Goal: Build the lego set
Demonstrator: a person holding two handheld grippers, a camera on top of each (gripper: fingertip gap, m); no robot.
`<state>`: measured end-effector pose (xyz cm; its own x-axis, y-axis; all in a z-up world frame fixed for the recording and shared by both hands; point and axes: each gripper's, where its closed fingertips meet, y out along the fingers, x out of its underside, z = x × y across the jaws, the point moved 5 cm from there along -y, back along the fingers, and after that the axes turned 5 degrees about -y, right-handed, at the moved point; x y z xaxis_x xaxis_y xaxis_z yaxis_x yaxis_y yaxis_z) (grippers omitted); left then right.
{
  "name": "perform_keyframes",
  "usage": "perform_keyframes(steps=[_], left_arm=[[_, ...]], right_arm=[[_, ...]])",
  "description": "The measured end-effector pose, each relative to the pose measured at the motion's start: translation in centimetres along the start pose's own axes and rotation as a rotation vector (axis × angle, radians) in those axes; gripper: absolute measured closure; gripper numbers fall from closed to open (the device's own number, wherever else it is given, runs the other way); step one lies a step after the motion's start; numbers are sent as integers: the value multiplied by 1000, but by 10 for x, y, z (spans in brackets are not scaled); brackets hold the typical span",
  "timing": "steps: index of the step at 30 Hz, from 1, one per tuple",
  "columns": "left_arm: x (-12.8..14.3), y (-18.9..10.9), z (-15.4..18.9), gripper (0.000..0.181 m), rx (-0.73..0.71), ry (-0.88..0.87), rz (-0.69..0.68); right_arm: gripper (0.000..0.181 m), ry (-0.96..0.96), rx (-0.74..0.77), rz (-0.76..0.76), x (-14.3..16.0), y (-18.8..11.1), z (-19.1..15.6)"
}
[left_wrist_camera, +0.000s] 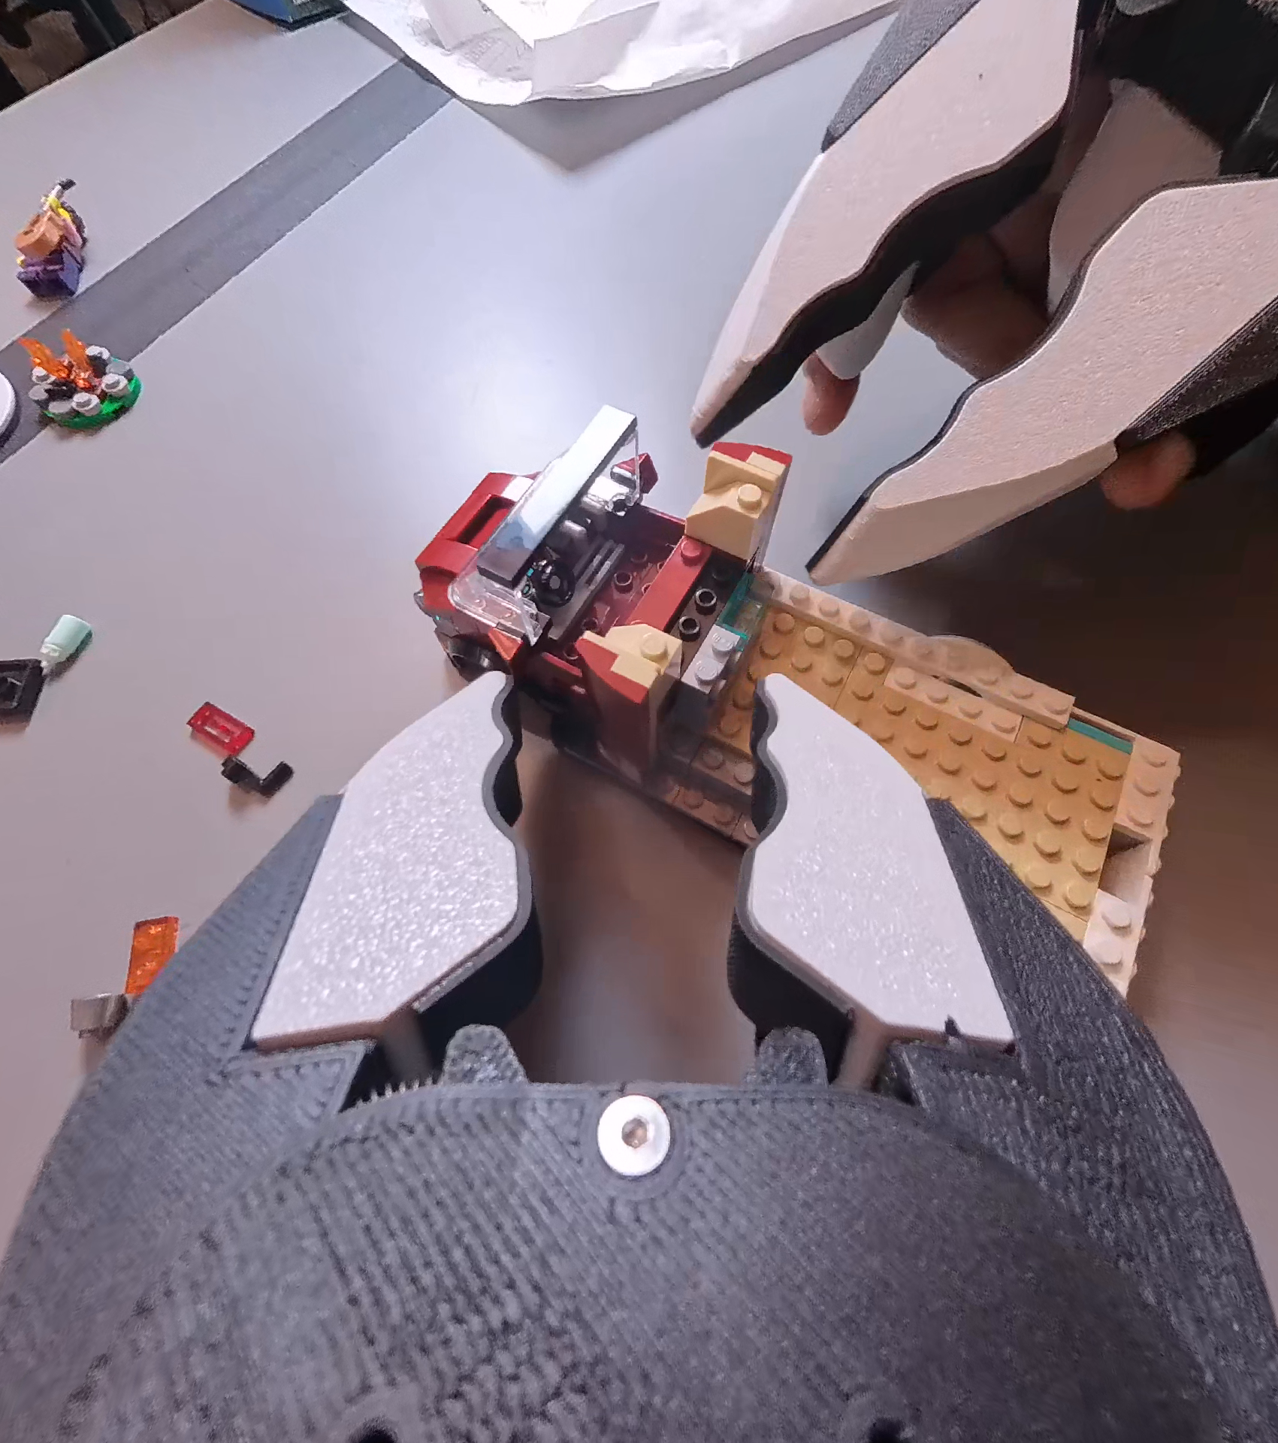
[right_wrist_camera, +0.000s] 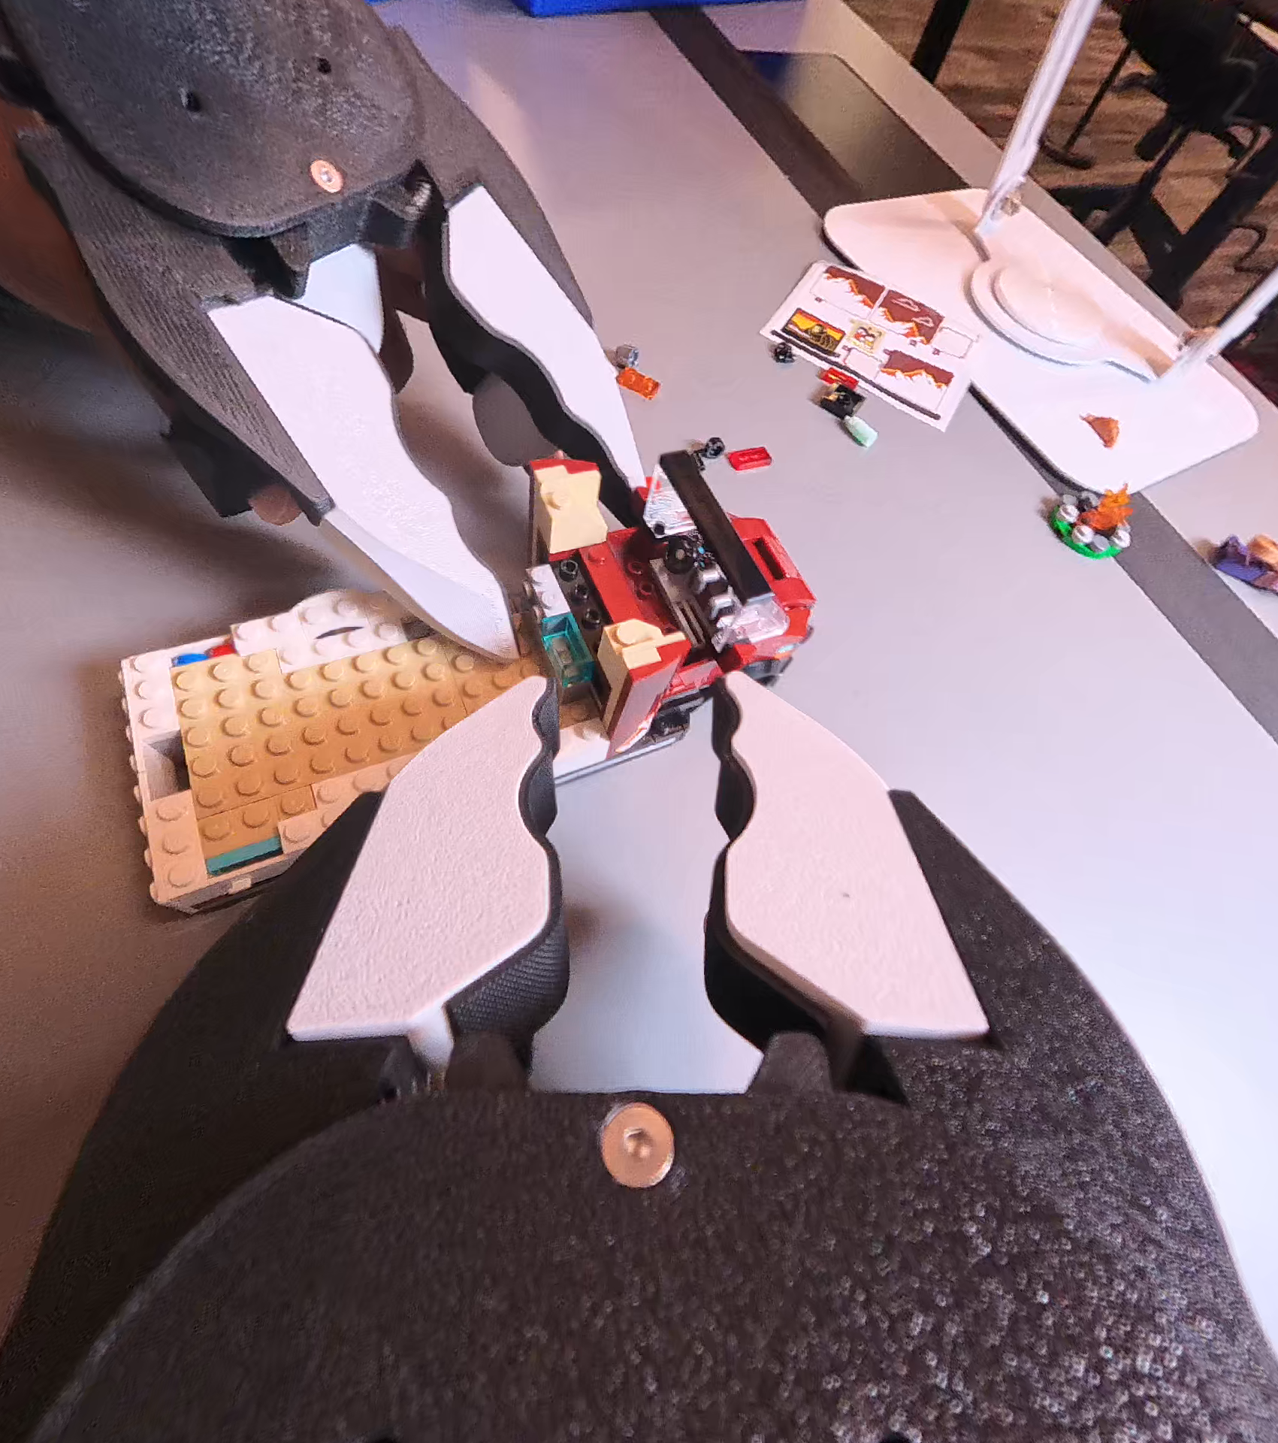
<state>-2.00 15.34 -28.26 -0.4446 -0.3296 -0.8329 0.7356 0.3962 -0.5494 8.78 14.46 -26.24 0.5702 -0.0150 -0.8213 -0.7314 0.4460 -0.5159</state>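
the left hand-held gripper (left_wrist_camera: 631,687) is spread wide astride the lego truck (left_wrist_camera: 581,578), gripping nothing. the right hand-held gripper (right_wrist_camera: 631,687) is likewise parted wide and empty beside it.

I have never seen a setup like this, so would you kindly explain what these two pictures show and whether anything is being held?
There is no robot here: a person holds a pair of hand-operated tongs in each hand, and each pair carries a camera looking forward along its two white fingers.

The left wrist view looks along the left tongs; the right tongs show farther off in it. The right wrist view looks along the right tongs.

Between them on the grey table stands a half-built lego truck, dark red at the front with a tan studded bed behind. Both tongs are open, close around it, and neither grips anything. One finger of the left tongs seems to rest on the bed.

Scattered around are small loose pieces, a little campfire model, a minifigure and a sticker sheet.
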Motion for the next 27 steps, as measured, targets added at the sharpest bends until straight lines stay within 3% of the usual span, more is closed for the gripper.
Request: perform_keyframes(steps=[6, 23, 27], left_arm=[[0, 1, 2, 126, 3, -11, -9], [-1, 0, 0, 133, 39, -45, 8], [0, -1, 1, 134, 40, -27, 7]], right_arm=[[148, -81, 3, -26, 0, 13, -4], [150, -129, 44, -43, 1, 11, -10], [159, -130, 46, -33, 3, 9, -9]])
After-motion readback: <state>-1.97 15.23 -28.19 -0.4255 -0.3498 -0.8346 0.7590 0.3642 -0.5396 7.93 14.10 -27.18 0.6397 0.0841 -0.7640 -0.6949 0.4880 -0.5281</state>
